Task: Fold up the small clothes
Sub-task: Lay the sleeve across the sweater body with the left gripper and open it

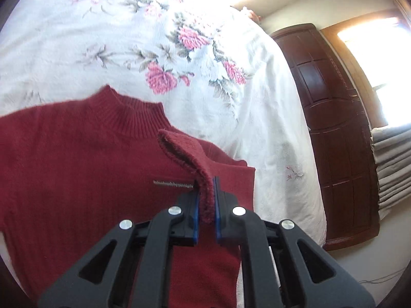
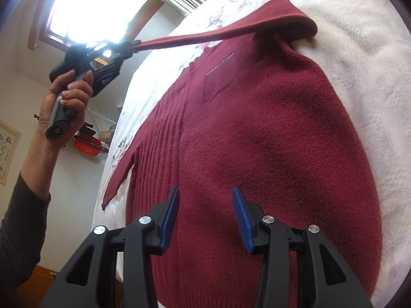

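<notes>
A dark red knitted sweater [image 1: 77, 159] [image 2: 257, 141] lies flat on a bed, ribbed collar away from me in the left wrist view. My left gripper [image 1: 205, 197] is shut on the cuff of one sleeve [image 1: 179, 154]. The right wrist view shows that sleeve [image 2: 231, 29] stretched taut through the air from the shoulder to the left gripper [image 2: 131, 45], which a hand [image 2: 66, 97] holds up at the bed's side. My right gripper [image 2: 205, 205] hovers open over the sweater's lower body, nothing between its blue pads [image 2: 169, 220]. The other sleeve [image 2: 120, 174] lies along the bed edge.
The bed carries a white cover with pink flowers [image 1: 179, 38]. A dark wooden wardrobe [image 1: 334, 128] stands beside the bed, with folded grey cloth [image 1: 390, 159] near it. A bright window [image 2: 97, 7] and a wall shelf with a red item [image 2: 87, 146] are behind the hand.
</notes>
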The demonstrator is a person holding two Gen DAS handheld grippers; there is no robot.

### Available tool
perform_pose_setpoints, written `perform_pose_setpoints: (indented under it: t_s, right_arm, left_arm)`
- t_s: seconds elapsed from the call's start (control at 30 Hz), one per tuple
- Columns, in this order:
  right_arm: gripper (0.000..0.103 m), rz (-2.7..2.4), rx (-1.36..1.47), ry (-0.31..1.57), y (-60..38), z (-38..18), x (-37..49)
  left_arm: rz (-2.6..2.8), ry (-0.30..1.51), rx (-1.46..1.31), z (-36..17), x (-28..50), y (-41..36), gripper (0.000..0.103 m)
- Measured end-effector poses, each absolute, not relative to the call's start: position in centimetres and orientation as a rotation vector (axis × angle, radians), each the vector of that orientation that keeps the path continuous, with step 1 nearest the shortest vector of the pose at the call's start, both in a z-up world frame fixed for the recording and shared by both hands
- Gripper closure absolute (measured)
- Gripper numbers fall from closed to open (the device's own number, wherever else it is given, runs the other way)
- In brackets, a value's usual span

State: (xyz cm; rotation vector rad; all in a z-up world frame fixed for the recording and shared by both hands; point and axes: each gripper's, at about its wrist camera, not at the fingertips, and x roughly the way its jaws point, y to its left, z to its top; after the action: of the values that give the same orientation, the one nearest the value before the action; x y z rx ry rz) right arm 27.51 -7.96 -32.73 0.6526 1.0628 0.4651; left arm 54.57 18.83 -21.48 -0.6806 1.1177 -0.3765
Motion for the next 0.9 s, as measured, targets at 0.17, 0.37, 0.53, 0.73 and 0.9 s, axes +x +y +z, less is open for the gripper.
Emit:
perform_pose_setpoints:
  t_s: [0.17,0.37,0.53,0.73,0.9]
  right_arm:
    - [0.059,0.468,0.650,1.074,-7.1,-32.9,27.2]
    - [0.059,0.477,0.634,1.082,-5.7,-32.9,27.8]
    - [0.059,0.476,0.636,1.086,-5.2,-33.1,27.9]
    - [0.059,0.474,0.637,1.094,-5.2,-33.6,27.8]
    - [0.059,0.471,0.636,1.098,-5.1,-33.5,27.9]
  left_arm:
    - [-0.327,1.067,-0.657,-18.9,54.2,23.8,0.096]
    - [-0.267,1.082,-0.658,-19.7,53.7,28.2,0.097]
    - [-0.228,1.116,-0.680,-23.0,52.9,30.8,0.097]
    - [-0.164,1.179,-0.724,-28.4,51.6,33.5,0.097]
    - [-0.103,1.238,-0.740,-32.6,50.7,35.1,0.096]
